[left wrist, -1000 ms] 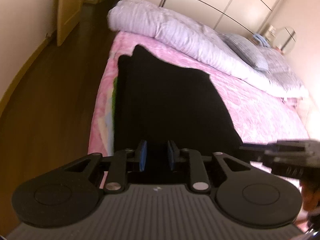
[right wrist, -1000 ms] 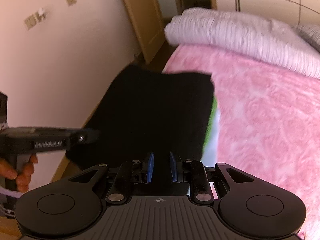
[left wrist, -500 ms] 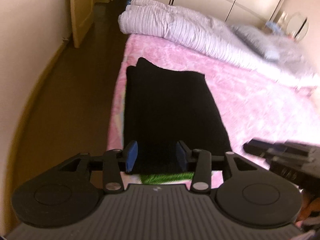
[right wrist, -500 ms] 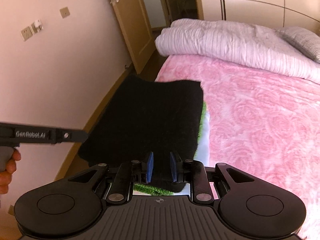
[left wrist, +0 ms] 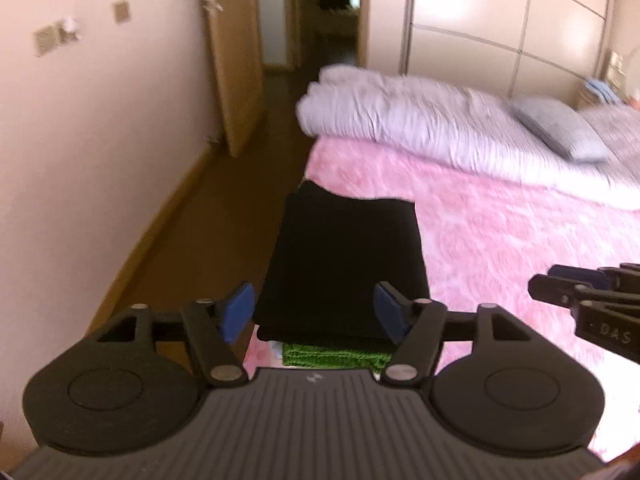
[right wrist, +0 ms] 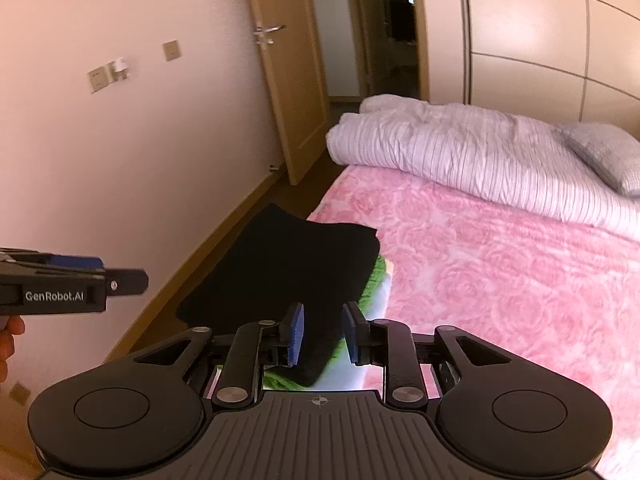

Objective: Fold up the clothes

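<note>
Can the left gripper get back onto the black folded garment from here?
Probably yes: left gripper is opening, nothing between its jaws, and the black folded garment lies uncovered below it.

The left tool point(left wrist: 316, 312) is held tilted downward, its jaws opening and already spread wide, with nothing pressed between the blue pads point(left wrist: 239, 312). The right tool point(right wrist: 322, 334) is likewise angled downward, its jaws opening, the pads standing apart and free. Part of a hand point(right wrist: 9, 340) is seen gripping the left tool's handle.
</note>
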Tool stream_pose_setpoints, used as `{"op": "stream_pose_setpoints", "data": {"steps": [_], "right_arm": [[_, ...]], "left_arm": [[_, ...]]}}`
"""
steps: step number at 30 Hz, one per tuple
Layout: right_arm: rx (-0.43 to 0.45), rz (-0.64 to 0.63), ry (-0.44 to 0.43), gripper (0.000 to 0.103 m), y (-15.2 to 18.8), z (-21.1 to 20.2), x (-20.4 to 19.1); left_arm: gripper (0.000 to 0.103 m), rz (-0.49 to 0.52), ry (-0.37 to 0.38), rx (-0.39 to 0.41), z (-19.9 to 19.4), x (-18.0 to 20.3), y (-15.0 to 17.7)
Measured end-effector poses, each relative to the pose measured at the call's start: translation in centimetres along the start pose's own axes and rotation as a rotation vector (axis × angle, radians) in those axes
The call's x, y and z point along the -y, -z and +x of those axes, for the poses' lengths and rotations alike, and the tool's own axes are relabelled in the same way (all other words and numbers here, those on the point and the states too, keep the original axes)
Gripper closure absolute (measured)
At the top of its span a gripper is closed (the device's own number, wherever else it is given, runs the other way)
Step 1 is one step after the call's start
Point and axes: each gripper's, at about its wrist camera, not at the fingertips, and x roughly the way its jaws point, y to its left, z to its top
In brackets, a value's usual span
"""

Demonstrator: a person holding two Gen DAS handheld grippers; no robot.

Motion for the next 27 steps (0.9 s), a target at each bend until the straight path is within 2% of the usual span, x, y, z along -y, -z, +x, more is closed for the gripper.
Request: {"op": "stream_pose_setpoints", "data": {"steps": [8, 11, 16, 22, 27], "right_arm": [[-0.006, -0.089, -0.106, 0.068, 1.7, -4.9, 4.5], [-0.016, -0.088, -0.161, 0.063, 2.8, -6.4, 6.1], [-0.014, -0.081, -0.195, 0.058, 4.4, -8.5, 7.1], [0.043, -0.082, -0.183, 0.056, 5.0, -11.9, 6.7], [0.073, -0.108, -0.138, 0.055, 5.4, -14.2, 5.1]], "left_arm": [[0.041, -0.129, -0.073, -0.012, -5.5, 5.9, 3.4], [0.041, -0.140, -0.101, -0.015, -7.6, 8.2, 4.7], [0.041, -0.131, -0.140, -0.009, -10.9, 11.1, 6.2], [0.041, -0.110, -0.149, 0.009, -14.3, 12.1, 6.2], [0.041, -0.100, -0.121, -0.003, -15.8, 11.1, 6.1]]}}
